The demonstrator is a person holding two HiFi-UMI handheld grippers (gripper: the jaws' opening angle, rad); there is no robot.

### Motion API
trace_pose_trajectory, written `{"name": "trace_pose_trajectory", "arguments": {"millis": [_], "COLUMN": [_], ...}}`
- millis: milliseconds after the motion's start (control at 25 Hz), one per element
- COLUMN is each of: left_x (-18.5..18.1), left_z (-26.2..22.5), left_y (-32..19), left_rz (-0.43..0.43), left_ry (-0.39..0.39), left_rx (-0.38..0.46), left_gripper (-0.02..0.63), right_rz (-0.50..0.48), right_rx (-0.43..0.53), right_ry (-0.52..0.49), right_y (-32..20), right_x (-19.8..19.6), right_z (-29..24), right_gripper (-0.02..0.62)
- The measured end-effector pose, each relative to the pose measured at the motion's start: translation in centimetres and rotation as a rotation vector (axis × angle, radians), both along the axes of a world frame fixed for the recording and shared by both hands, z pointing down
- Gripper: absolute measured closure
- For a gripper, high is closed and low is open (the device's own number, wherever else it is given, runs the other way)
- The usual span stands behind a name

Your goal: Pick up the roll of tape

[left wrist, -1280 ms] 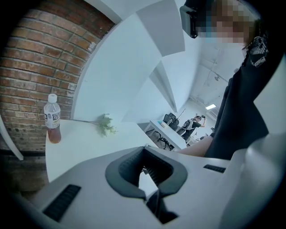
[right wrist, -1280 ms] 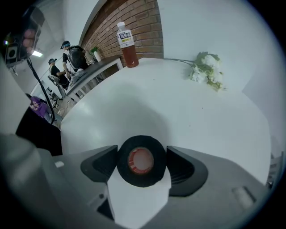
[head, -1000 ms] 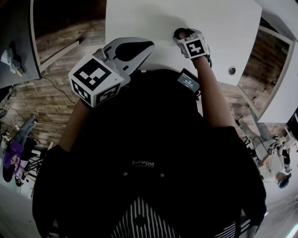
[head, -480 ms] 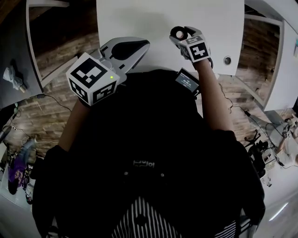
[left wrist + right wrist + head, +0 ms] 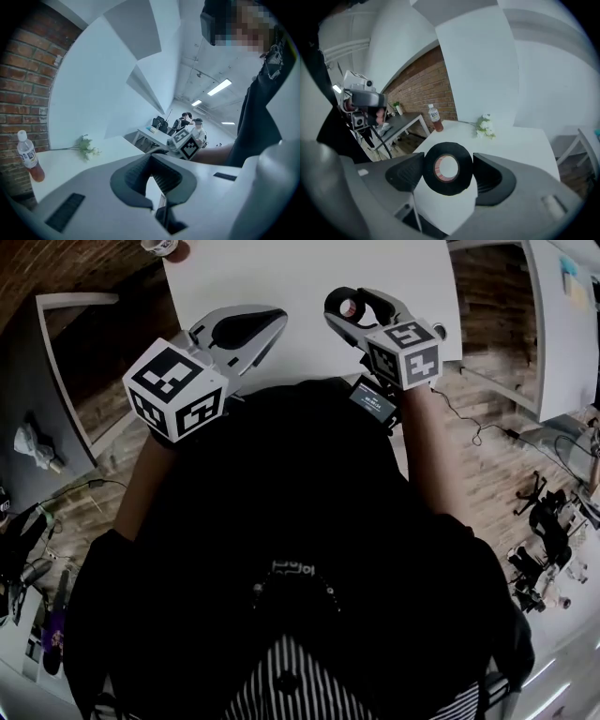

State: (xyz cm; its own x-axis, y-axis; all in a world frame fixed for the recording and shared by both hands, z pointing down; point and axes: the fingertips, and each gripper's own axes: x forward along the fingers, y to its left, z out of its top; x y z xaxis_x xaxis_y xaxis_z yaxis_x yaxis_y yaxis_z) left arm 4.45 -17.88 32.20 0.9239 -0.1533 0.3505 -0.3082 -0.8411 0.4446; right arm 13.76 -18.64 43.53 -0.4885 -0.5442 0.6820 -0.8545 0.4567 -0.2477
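The roll of tape [image 5: 447, 168] is black with a pale core ringed in red. It stands on edge between the right gripper's [image 5: 448, 171] dark pads, which press on its two sides. In the head view the tape [image 5: 348, 307] hangs in the right gripper [image 5: 351, 304] above the near edge of the white table [image 5: 309, 268], off its surface. My left gripper [image 5: 278, 315] is held at the left over the same edge; its jaws meet at the tips with nothing between them. The left gripper view shows those fingertips [image 5: 151, 158] touching, with the right gripper's marker cube beyond.
A bottle [image 5: 435, 118] of reddish drink and a sprig of white flowers [image 5: 485, 126] lie at the table's far end. A grey desk [image 5: 47, 352] stands to the left over wood flooring. People sit at a distant table [image 5: 157, 136] in the left gripper view.
The right gripper has risen from the table top with the tape in it and come closer to the camera. The left gripper has lifted slightly and rolled.
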Motion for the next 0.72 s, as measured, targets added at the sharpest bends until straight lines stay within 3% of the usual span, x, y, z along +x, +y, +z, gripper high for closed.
{"name": "trace_pose_trajectory", "arguments": {"millis": [280,440,720], "left_x": [-0.9,-1.1,-0.9], "left_z": [-1.7,-2.2,-2.4], "left_y": [-1.6,-2.0,-1.4], "left_rz": [-0.070,-0.101,-0.096], "left_ry": [0.059,0.078,0.096], "left_rx": [0.051,0.069,0.070], "left_gripper": [0.601,0.601,0.601], "right_rz": [0.068,0.040,0.017], "right_rx": [0.199,0.268,0.264], "right_ry": [-0.207,-0.169,-0.163], "right_y": [0.8,0.7,0.9], "right_x": [-2.9,-3.7,-4.5], "right_z": [-10.3,-13.0,-13.1], "right_gripper": [0.276,0.276,0.276]}}
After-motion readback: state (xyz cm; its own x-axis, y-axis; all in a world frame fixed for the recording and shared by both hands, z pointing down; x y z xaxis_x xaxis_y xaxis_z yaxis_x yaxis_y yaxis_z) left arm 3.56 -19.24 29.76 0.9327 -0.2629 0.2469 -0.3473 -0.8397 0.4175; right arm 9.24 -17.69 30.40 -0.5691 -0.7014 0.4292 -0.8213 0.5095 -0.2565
